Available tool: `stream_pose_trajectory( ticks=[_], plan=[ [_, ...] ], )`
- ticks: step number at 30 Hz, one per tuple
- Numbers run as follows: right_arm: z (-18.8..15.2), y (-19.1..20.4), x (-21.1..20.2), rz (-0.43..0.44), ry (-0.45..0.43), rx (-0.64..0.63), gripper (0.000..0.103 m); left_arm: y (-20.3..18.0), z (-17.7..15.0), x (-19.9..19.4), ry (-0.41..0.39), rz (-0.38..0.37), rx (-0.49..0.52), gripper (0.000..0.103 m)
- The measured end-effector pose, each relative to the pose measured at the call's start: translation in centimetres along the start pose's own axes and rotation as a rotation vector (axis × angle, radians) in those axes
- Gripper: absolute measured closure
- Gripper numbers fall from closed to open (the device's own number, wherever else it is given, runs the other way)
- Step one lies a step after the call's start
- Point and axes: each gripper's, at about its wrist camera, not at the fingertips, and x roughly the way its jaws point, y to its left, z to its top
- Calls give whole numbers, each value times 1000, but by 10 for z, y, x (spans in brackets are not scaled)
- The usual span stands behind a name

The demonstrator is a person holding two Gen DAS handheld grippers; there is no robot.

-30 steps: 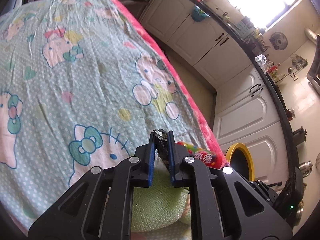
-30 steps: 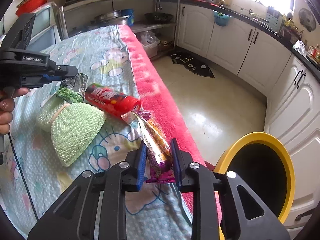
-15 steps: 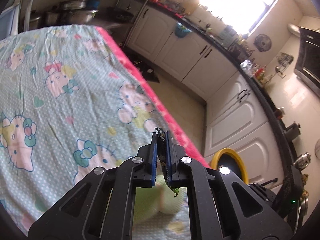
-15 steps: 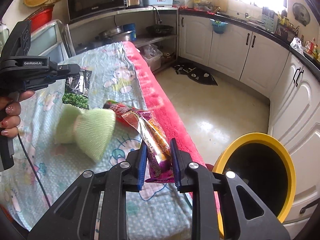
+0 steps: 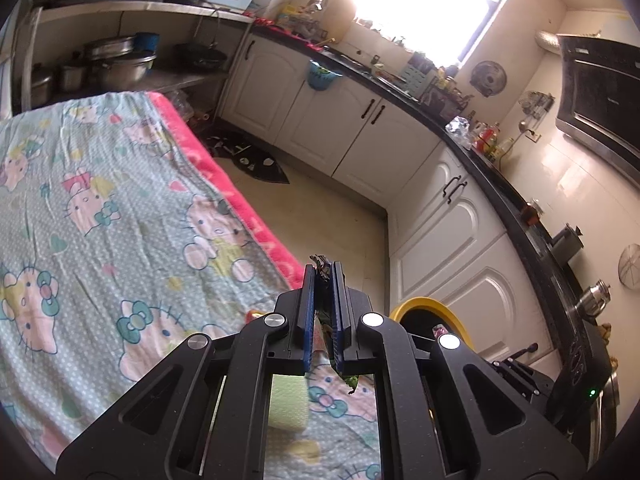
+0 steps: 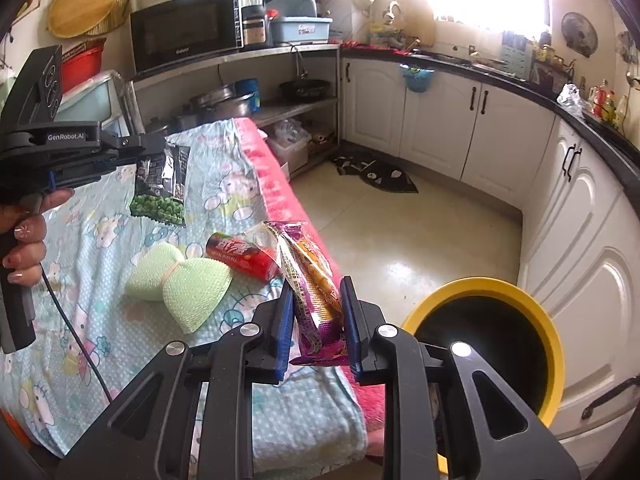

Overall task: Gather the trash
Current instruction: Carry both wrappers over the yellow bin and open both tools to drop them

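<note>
Kitchen light falls on a table (image 6: 120,240) draped in a pale blue cartoon-print cloth with a pink fleece edge, and everything else is placed from that table.

Nearest in the right wrist view, the right gripper (image 6: 316,316) hangs over the table's near pink edge with its blue pads pinching a long purple and orange plastic snack wrapper (image 6: 316,284), which sticks up and forward between them. Just off that same corner, on the floor, stands a round black bin with a yellow rim (image 6: 486,286), its mouth open upward.

On the cloth beyond the gripper lies a pale green mesh scrubber tied in the middle like a bow (image 6: 180,284), and just beside it a red cylindrical snack tube (image 6: 240,256) on its side.

Above the table's left part, a hand (image 6: 24,236) grips the handle of the left gripper (image 6: 154,152), whose fingers are pressed together on the top edge of a dark packet printed with green peas (image 6: 162,188); the packet dangles clear of the cloth. In the left wrist view the same left gripper (image 5: 325,280) shows the packet's crumpled edge poking out between its blue pads.

Past the table's far end, a steel shelf holds pots (image 6: 224,104) and a black microwave (image 6: 186,28).
</note>
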Motion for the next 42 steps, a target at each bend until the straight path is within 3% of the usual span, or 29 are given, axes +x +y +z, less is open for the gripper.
stream_pose_trajectory(
  ticks=[22, 42],
  plan=[
    [-9, -69, -82, -130, -141, 150, 82, -108, -10, 7, -7, -129, 203, 99],
    [-45, -131, -121, -263, -187, 290, 81, -193, -27, 33, 14, -228, 343, 99]
  ],
)
